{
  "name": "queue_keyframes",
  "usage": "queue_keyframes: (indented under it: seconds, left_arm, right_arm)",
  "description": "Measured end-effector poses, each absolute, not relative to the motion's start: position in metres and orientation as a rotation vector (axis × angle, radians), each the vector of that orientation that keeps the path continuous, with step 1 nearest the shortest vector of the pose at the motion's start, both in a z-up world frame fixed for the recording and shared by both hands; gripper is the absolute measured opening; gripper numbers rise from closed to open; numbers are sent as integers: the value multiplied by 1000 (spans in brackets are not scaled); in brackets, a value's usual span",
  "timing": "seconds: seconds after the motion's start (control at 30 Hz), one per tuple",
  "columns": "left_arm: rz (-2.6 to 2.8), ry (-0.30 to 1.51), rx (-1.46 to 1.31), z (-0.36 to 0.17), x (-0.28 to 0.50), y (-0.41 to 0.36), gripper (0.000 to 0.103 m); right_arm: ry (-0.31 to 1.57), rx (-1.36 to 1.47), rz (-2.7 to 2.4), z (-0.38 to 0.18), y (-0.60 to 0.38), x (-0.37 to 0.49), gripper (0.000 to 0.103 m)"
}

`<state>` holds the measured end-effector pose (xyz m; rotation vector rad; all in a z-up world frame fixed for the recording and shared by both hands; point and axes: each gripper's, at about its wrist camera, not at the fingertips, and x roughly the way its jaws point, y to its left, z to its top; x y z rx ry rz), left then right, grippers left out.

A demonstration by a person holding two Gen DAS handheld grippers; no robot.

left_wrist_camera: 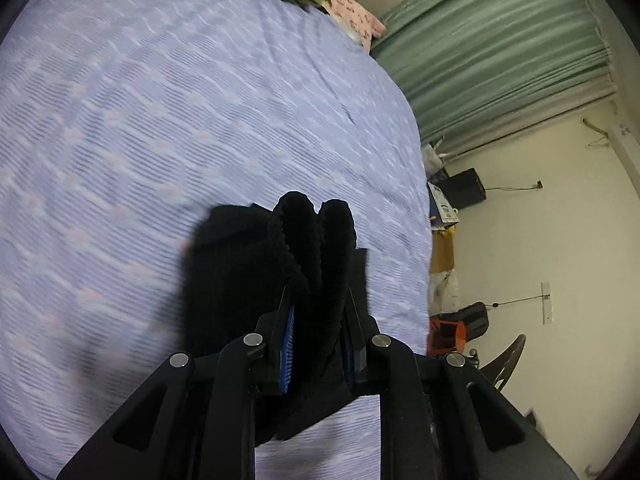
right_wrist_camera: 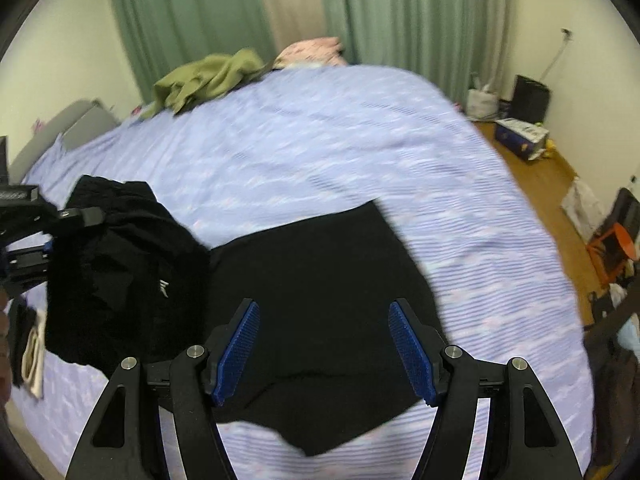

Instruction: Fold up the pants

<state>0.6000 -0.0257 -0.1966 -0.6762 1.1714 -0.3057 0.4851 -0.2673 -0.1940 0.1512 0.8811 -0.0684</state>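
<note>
While left tongs (left_wrist_camera: 318,300) clamp pants (right_wrist_camera: 320,300), olive garment (right_wrist_camera: 204,80) far behind.

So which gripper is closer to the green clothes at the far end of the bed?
Neither clearly. The left gripper is shut on the black pants; the right gripper hangs open above them, both far from the green clothes.

Pants (right_wrist_camera: 320,300) on the bed (right_wrist_camera: 360,140); crumpled garment (right_wrist_camera: 208,80) at its far edge, curtains (right_wrist_camera: 400,12) behind
</note>
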Motion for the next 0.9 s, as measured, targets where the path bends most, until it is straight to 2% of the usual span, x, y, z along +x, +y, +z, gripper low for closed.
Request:
queue_keyframes:
  seconds: [0.13,0.33,0.4,0.47,0.53,0.63,0.77,0.9]
  left_arm:
    - [-276,1235,-678,-217,617,-87,20]
    - [-204,1316,-513,-260,631,-164,20]
    - [-199,1324,-437,-272,633,-188,24]
    - [-254,1325,-413,-279,634,-207,38]
    - [-344,1315,-430,-277,634,-218,47]
    - [-383,1239,-387,-251,631,-217,69]
    - [-385,1157,-281,-227,619,-195,76]
    - [-341,1155,-99,-236,602,-160,76]
  right_arm:
    - [871,180,-145,-194,-307,473,68]
    - [891,236,-229,-209,-351,453,68]
    - [905,251,-258,-217,-361,448,68]
    - [910,268,-282,-223,-371,444,68]
    - [905,279,-298,-226,-376,438,68]
    - [894,313,-305,-228,-384,433,68]
    - [882,377,-251,-234,-386,430,68]
    - [905,432,-170,-255,-379,436,68]
